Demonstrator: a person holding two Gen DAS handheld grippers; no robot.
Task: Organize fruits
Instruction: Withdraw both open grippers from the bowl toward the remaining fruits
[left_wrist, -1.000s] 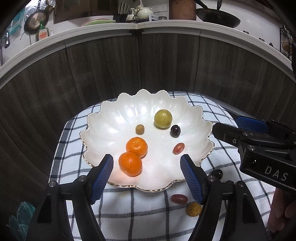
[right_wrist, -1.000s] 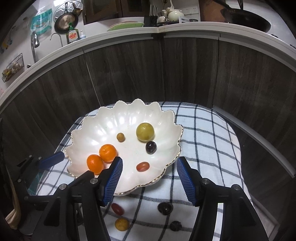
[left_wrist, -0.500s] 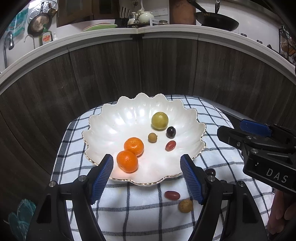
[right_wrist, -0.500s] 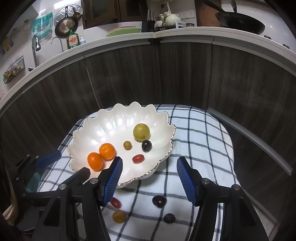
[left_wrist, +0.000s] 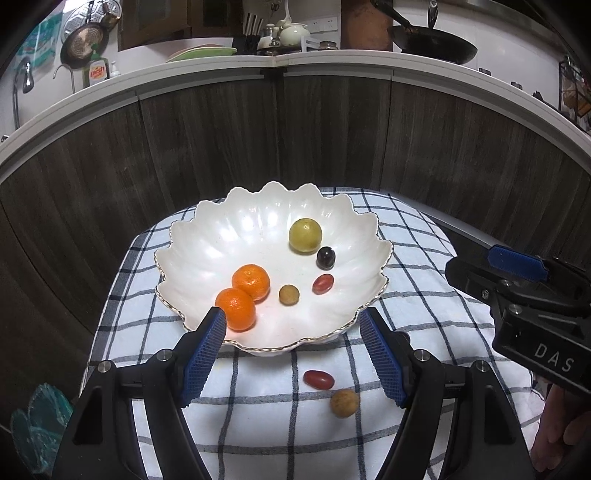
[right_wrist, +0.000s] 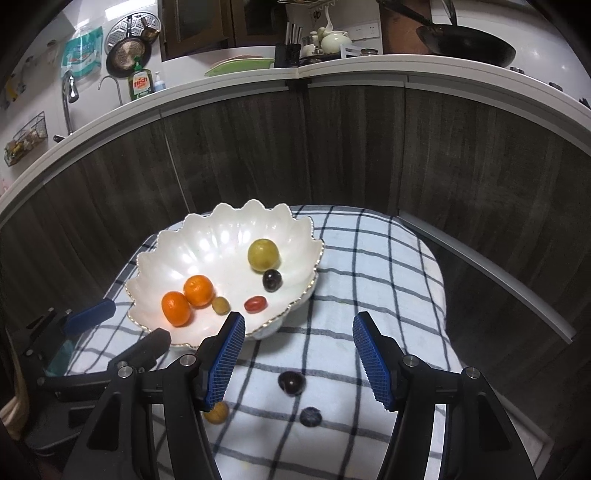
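Both claws were spread and empty; the red tomato (left_wrist: 318, 379) lay just ahead between the left claw's (left_wrist: 293, 354) fingers, nearer than the right claw (right_wrist: 298, 360).

Hidden in part behind the right gripper's left pad (right_wrist: 225, 360): a yellow-brown fruit (right_wrist: 218, 412) on the checked cloth (right_wrist: 369, 266), at seven o'clock of the dark plum (right_wrist: 291, 383). Cut off at the left-wrist picture's four o'clock edge: a hand (left_wrist: 561, 432) under the right gripper's black body. Too small to read: the dish soap bottle (right_wrist: 140, 83) label on the counter.
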